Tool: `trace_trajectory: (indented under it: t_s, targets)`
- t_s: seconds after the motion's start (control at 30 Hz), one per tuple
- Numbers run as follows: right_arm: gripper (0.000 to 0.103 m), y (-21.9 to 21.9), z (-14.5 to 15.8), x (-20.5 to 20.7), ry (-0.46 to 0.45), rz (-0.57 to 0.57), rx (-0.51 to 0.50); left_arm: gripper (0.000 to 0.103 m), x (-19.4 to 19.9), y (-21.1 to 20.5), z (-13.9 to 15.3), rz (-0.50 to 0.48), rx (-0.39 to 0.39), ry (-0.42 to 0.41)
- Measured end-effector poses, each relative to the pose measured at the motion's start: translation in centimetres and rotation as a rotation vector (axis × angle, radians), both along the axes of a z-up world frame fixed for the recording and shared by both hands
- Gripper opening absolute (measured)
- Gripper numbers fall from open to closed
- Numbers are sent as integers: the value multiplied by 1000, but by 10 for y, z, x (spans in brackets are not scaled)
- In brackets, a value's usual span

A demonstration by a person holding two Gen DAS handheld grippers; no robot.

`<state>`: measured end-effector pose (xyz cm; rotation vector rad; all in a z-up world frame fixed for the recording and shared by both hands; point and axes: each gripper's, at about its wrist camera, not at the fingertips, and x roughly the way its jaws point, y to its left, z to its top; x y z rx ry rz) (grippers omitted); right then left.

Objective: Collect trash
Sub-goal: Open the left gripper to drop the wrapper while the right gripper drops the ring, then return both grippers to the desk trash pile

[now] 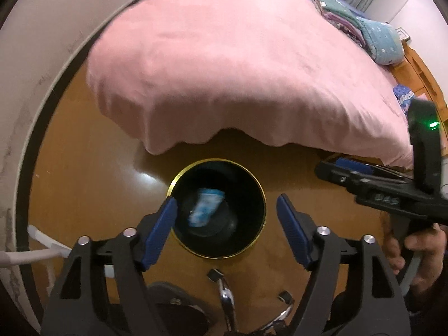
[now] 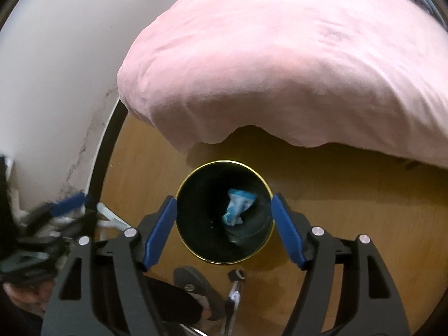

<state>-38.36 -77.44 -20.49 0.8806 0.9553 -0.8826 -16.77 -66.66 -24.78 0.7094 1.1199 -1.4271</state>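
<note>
A black round bin with a gold rim (image 1: 261, 189) (image 2: 268, 189) stands on the wooden floor just in front of the bed. A blue and white crumpled wrapper (image 1: 205, 207) (image 2: 238, 205) is inside it, blurred in the left wrist view. My left gripper (image 1: 226, 229) is open and empty above the bin's mouth. My right gripper (image 2: 224, 224) is open and empty, also above the bin. The right gripper also shows at the right of the left wrist view (image 1: 392, 187). The left gripper shows blurred at the left of the right wrist view (image 2: 56, 218).
A bed with a pink cover (image 1: 238, 64) (image 2: 294, 64) overhangs the floor behind the bin. Folded blankets (image 1: 372, 30) lie at its far end. A white wall with a dark skirting (image 1: 33, 128) runs on the left. A white cable (image 1: 36, 252), a slipper (image 2: 196, 288) and a chrome stand leg (image 1: 226, 296) are near the bin.
</note>
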Motion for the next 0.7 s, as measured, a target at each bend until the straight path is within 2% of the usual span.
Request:
trace_trajectory:
  t_s: [0.07, 0.13, 0.23, 0.27, 0.33, 0.43, 0.47, 0.6, 0.7]
  targets:
    - [68, 7, 13, 8, 45, 19, -58, 82, 9, 17, 24, 28, -42, -27]
    - [68, 17, 40, 23, 74, 32, -127, 88, 23, 41, 54, 75, -82, -63]
    - [70, 47, 103, 69, 18, 156, -268, 91, 45, 82, 98, 138, -139, -115]
    - [73, 68, 131, 96, -18, 233, -320, 91, 57, 101, 116, 174, -162, -137]
    - [76, 106, 166, 139, -90, 362, -370, 92, 80, 148, 151, 259, -200, -171]
    - [79, 165, 195, 196, -203, 559, -353, 92, 110, 221, 192, 387, -229, -232]
    - [79, 198, 202, 225, -252, 665, -318, 92, 120, 250, 205, 435, -242, -256]
    - [79, 295, 206, 297, -335, 923, -211, 93, 151, 385, 246, 647, -294, -334]
    - [79, 374, 201, 348, -350, 1078, -142, 94, 165, 471, 260, 794, -288, -381]
